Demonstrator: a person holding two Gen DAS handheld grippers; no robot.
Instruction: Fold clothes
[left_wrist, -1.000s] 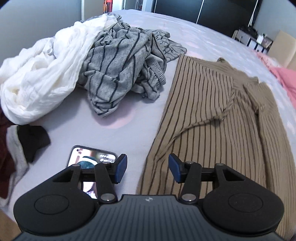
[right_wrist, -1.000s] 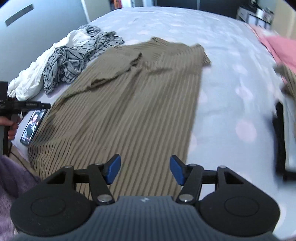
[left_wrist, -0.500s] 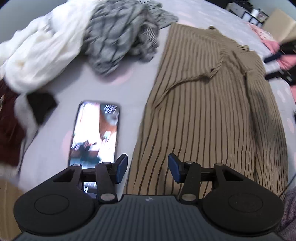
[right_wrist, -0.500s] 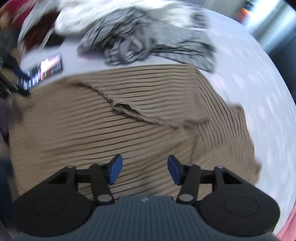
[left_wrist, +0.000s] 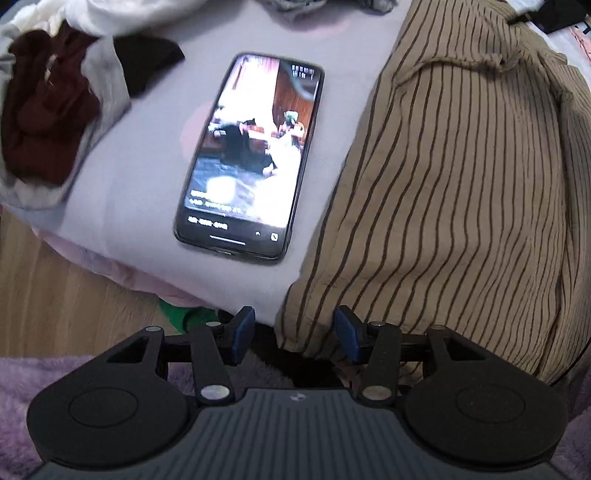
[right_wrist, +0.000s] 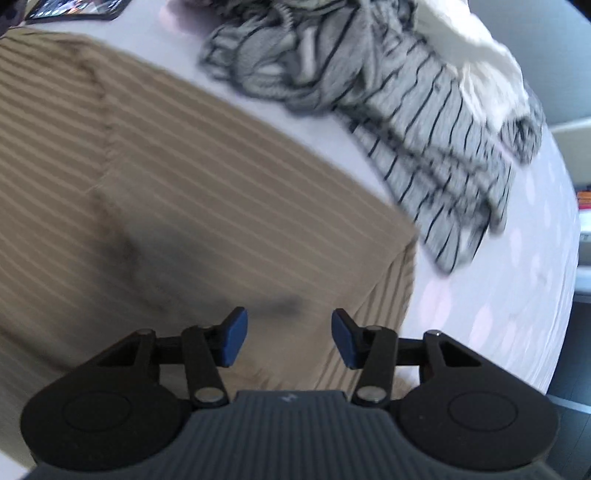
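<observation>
both tools gape wide, holding nothing: left tool at the bed edge by the tan shirt hem, right tool over its far corner.

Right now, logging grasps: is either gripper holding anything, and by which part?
Nothing held. Left gripper and right gripper are open above the striped brown garment.

Brown striped garment: thin matt woven cloth, crinkled. Phone: glossy glass screen. Grey striped top: soft knit. Bed sheet: smooth matt cloth. Floor: wood.
</observation>
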